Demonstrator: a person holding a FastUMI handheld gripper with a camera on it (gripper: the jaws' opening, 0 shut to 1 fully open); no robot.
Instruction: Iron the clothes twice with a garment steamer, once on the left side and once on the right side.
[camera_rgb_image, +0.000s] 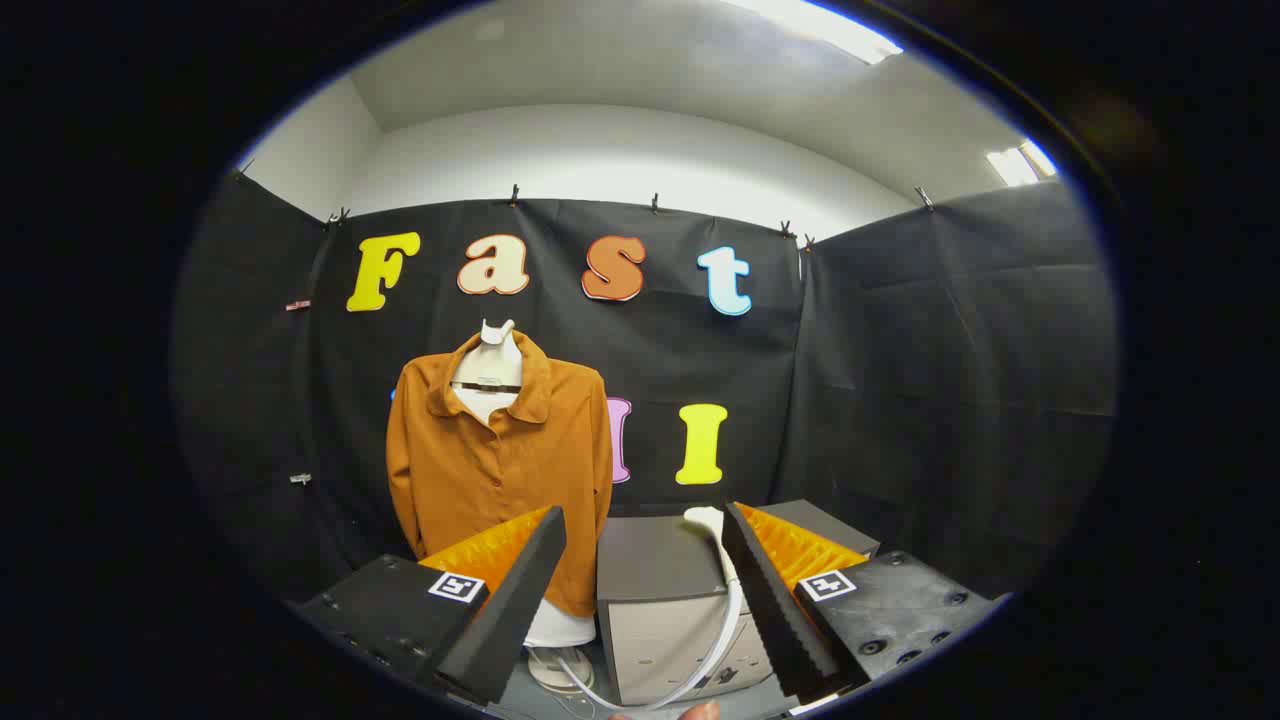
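Note:
An orange-brown button shirt (497, 470) hangs on a white mannequin torso (492, 352) beyond my left finger. A grey box (660, 600) stands just right of the shirt, between my fingers and a little ahead. The white steamer head (706, 522) rests on top of that box, and its white hose (700, 665) loops down the box's front. My gripper (642, 560) is open, fingers wide apart, with nothing between them. The shirt's lower left part is hidden behind my left finger (510, 610).
The mannequin's round white base (557, 668) sits on the grey floor beside the box. A second grey box (815, 525) shows behind my right finger. Black cloth walls close the booth at the back and both sides. A fingertip (700, 711) shows below the hose.

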